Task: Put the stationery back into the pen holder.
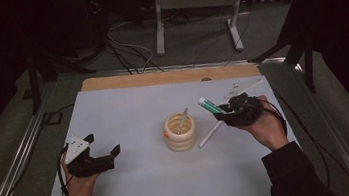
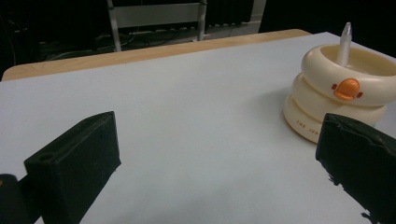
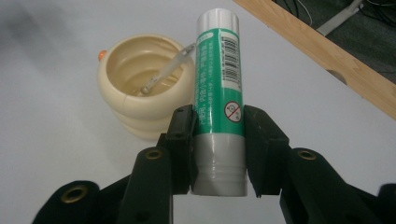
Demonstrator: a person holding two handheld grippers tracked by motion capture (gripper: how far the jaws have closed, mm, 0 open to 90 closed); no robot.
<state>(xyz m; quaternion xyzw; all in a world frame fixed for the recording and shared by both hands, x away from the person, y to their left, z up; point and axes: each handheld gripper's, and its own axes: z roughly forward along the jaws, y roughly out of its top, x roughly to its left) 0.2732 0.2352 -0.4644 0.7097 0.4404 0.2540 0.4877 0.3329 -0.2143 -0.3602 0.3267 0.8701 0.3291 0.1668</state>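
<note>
**Glue stick clamped above the table, right of the duck-faced pot**

Green-labelled glue stick (image 3: 219, 100) with white cap and grey base, gripped at its lower half between both black jaws of the right gripper (image 3: 218, 151), cap pointing away from the hand. In the high view, same glue stick (image 1: 209, 105) lifted off the white table (image 1: 137, 183), cap end aimed toward ten o'clock, right gripper (image 1: 226, 114) at about three o'clock from the cream ringed holder (image 1: 180, 131) and near it. Barcode and small warning symbol legible on the label.

Holder near the middle of the table: stacked cream rings, small orange duck bill on the side (image 2: 347, 89). A translucent pen (image 1: 183, 120) leaning inside, tip up toward one o'clock. A white pen (image 1: 211, 135) flat on the table just beside the holder at four o'clock, lying below the right gripper.

Left gripper (image 1: 105, 158) at eight o'clock from the holder, well apart from it, resting low at the table, jaws spread wide with nothing between them; bare white surface between the two jaws in the left gripper view. Wooden table edge (image 1: 170, 76) at twelve o'clock.
</note>
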